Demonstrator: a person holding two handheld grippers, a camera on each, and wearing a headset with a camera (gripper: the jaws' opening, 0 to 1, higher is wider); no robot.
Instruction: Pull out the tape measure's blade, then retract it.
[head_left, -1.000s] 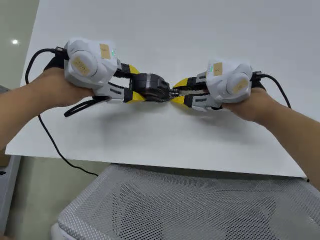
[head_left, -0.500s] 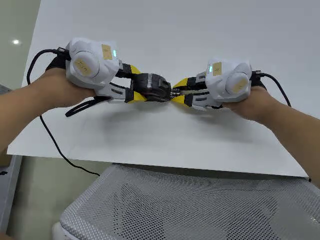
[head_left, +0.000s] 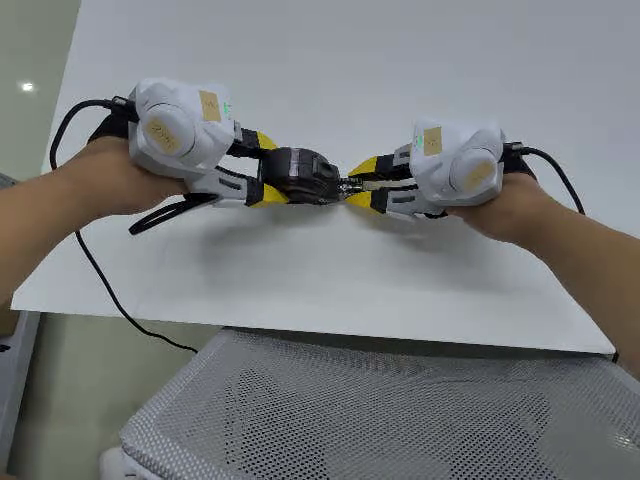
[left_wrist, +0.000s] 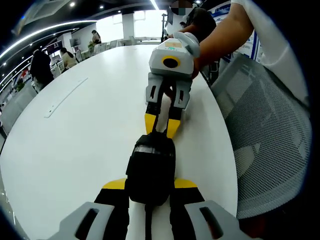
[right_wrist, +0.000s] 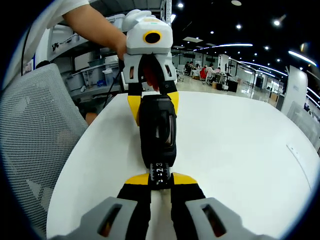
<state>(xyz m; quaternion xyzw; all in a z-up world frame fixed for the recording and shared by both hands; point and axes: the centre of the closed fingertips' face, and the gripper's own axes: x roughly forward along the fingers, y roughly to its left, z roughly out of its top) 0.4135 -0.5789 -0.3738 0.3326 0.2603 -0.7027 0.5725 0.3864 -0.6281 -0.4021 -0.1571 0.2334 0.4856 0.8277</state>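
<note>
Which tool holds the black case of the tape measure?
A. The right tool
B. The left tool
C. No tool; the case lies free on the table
B: in the left gripper view the left tool is shut on the case, while the right tool pinches only the blade.

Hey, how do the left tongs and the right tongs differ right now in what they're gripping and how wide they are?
The left tongs clamp the black tape measure case; the right tongs pinch the blade tip at the case's mouth. The left tongs' jaws stand wide around the case; the right tongs' jaws are nearly together. Both are white with yellow tips and face each other over the white table.
</note>
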